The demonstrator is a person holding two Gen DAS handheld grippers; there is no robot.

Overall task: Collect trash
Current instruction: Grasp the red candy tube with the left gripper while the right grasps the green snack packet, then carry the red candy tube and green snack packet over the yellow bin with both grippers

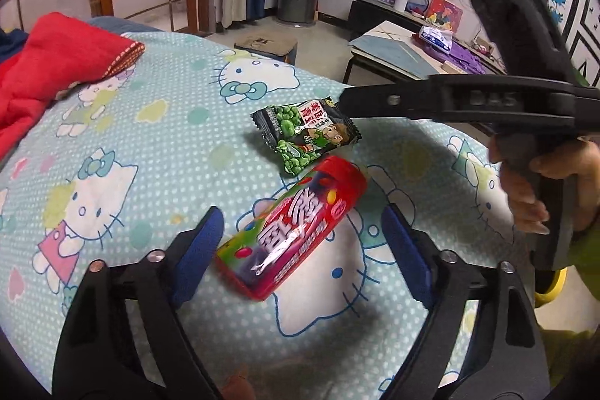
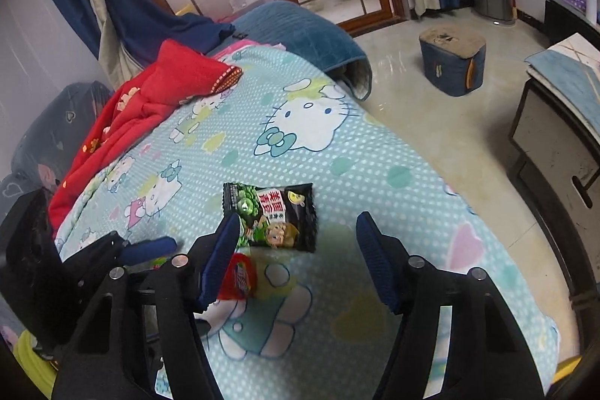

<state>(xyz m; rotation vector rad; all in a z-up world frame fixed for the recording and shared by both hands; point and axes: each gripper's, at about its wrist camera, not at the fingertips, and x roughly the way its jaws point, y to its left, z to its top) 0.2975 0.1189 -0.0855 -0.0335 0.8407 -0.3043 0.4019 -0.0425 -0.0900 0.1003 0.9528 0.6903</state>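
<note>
1. Bedroom setting: cartoon-cat bedsheet (image 1: 157,137) covers the bed; red quilt (image 1: 48,70) bunched at its far left.
2. Left gripper (image 1: 300,246): jaws wide apart, straddling the red candy tube (image 1: 296,227); pads clear of it on both sides, nothing gripped.
3. Right gripper (image 2: 300,257): jaws apart, empty, hovering just short of the black pea-snack packet (image 2: 277,216).
4. Tube and packet lie flat on the sheet, nearly touching.
</note>
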